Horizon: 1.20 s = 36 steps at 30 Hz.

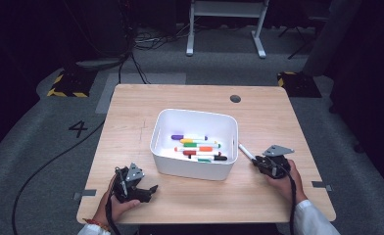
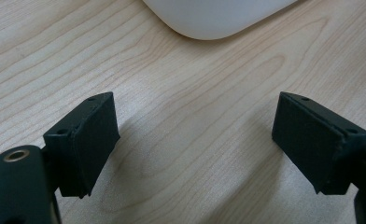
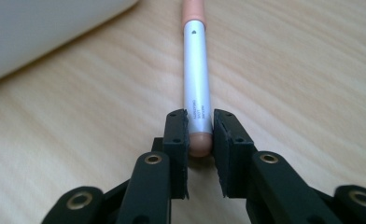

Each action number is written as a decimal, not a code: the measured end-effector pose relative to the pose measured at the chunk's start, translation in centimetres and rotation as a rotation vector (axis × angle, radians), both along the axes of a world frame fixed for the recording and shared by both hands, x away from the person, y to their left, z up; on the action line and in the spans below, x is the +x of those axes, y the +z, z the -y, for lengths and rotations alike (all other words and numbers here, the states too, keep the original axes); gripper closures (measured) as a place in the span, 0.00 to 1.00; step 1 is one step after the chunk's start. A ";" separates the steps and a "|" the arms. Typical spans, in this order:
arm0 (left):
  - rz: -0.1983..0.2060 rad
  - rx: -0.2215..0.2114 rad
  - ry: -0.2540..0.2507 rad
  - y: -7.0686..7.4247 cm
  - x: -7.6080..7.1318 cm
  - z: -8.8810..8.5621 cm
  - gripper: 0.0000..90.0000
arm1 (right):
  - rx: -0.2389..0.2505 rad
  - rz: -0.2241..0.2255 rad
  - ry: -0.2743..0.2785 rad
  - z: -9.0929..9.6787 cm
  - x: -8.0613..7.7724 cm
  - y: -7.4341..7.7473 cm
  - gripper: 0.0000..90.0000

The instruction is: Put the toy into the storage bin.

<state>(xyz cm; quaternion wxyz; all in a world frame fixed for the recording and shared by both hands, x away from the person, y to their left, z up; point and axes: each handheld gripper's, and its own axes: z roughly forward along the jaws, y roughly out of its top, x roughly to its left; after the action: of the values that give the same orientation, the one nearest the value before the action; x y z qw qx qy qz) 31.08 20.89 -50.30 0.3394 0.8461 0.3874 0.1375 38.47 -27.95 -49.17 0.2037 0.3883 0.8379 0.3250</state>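
Right gripper view: your right hand-held gripper (image 3: 200,135) pinches the marker (image 3: 196,74) by its end.
Light, stiff, slick barrel beside the bin (image 1: 163,155); grip mid-barrel. Left hand-held gripper (image 2: 195,140) gapes, holding nothing.

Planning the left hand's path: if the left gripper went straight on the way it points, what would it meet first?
Probably the white bin: the open left gripper has bare table ahead, then the bin's near wall, though the depth is hard to judge.

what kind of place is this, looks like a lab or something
Probably a lab or recording studio, not a home: a light wooden table stands alone on grey carpet, yellow-and-black hazard-striped floor blocks flank it, and loose black cables trail across the dark floor behind.
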 end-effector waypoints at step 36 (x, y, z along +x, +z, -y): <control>0.001 0.004 -0.003 0.0 0.0 0.0 0.16 | 0.045 -0.061 0.051 -3.4 6.2 0.1 0.81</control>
<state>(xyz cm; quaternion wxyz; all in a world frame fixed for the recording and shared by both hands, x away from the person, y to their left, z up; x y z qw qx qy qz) 31.12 20.89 -50.29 0.3383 0.8473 0.3856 0.1379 44.68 -24.57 -49.03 0.1611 0.3810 0.8458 0.3371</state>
